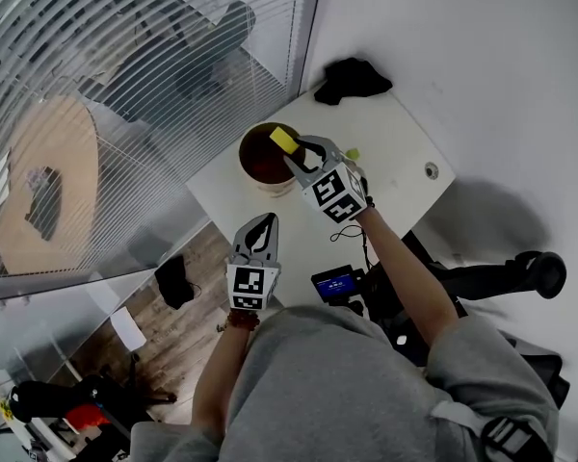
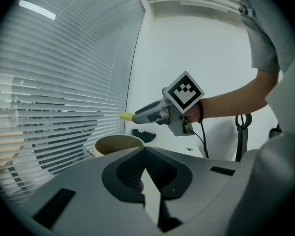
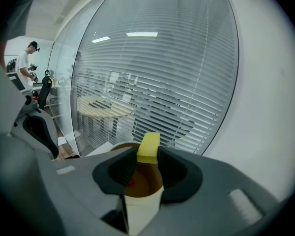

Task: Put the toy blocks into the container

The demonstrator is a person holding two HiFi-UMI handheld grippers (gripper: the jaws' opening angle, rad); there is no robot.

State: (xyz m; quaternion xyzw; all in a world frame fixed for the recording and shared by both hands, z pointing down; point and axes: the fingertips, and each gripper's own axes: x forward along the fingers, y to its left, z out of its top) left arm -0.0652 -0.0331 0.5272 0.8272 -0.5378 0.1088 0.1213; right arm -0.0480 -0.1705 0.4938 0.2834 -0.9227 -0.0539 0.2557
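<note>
Left claw (image 1: 268,221): jaws together, empty, held near the torso.
Right claw (image 1: 295,152): arm outstretched, jaws clamping small yellow toy block (image 1: 283,140).

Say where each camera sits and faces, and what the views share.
Head view: on the person's head, facing steeply down at table, container, left gripper, right gripper; arms and shirt show.
Left gripper view: on the left gripper, along its shut jaws toward container and right gripper; a forearm shows.
Right gripper view: on the right gripper, along jaws clamping the block above the container, facing blinds.
Shared: all three show container and block.
</note>
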